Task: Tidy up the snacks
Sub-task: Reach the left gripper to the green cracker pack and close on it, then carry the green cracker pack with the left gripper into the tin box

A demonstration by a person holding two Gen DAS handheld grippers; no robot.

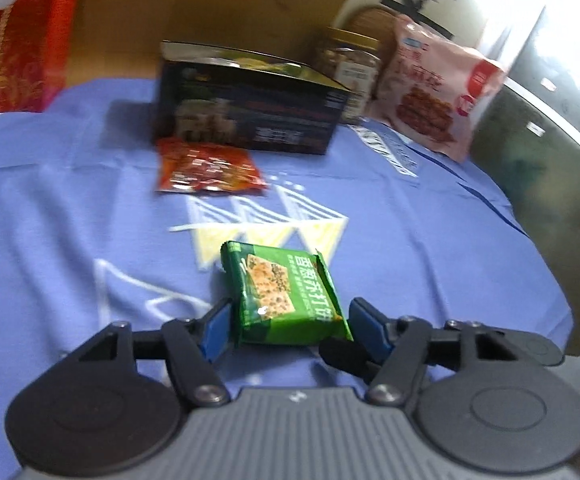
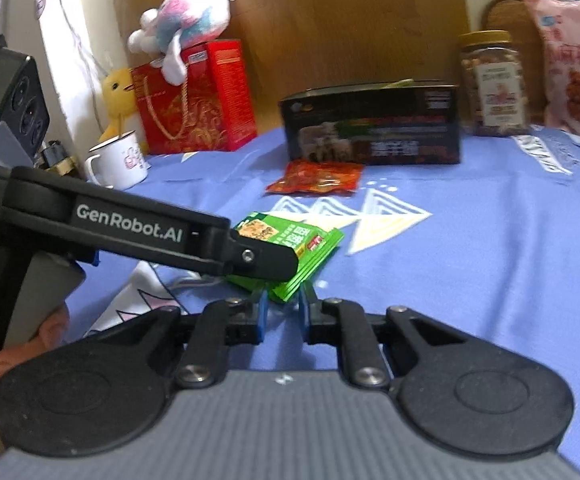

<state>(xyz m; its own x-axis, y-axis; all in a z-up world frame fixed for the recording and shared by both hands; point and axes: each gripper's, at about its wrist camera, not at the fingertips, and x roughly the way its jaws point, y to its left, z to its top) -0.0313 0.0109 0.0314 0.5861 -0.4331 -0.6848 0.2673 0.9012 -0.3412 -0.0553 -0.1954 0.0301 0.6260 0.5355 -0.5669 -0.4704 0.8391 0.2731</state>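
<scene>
On the blue cloth (image 1: 49, 208), left gripper (image 1: 287, 320) straddles the green cracker packet (image 1: 285, 292), pads spread; right gripper (image 2: 283, 312) seems pinching its edge. Next, probably, carrying it toward the black box (image 1: 249, 112).

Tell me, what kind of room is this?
Probably a home, not a lab: a table under a blue cloth, plush toys atop a red gift box, an enamel mug and snacks.
</scene>
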